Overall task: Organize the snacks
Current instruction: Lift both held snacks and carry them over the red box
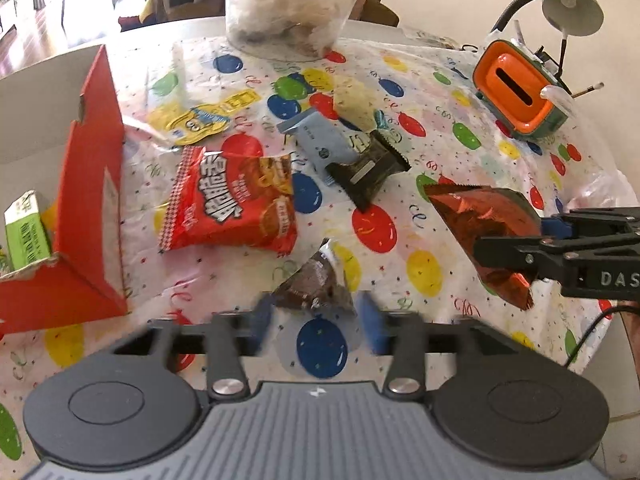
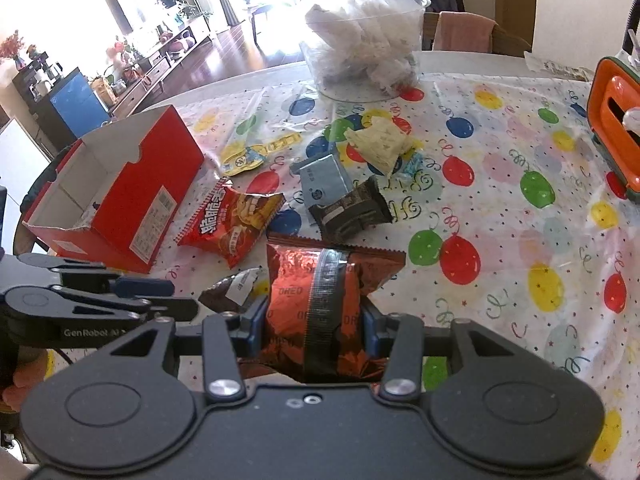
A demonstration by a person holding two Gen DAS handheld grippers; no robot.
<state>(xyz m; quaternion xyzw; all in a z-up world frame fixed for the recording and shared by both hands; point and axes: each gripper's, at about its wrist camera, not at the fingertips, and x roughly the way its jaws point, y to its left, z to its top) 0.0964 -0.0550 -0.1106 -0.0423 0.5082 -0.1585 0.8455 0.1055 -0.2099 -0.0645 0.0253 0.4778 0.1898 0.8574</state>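
A: How far along is the tidying?

B: Barely begun, I'd say; the red box [image 1: 92,184] at the table's left edge holds only a green carton [image 1: 26,232] as far as I can see; most snacks lie loose on the balloon tablecloth [image 2: 520,208].

A: And the claws?

B: The right gripper [image 2: 316,320] pinches a red foil Oreo packet [image 2: 320,300], clear of the cloth; the left gripper [image 1: 316,316] is spread, pinching nothing, with a small dark wrapped snack [image 1: 316,284] just ahead of its pads.

A: What's left?

B: The red chip bag [image 1: 232,200], the yellow packet [image 1: 192,120], the blue pouch [image 1: 320,140], the black packet [image 1: 368,168], the pale packet [image 2: 380,144]; all near the middle, none boxed yet.
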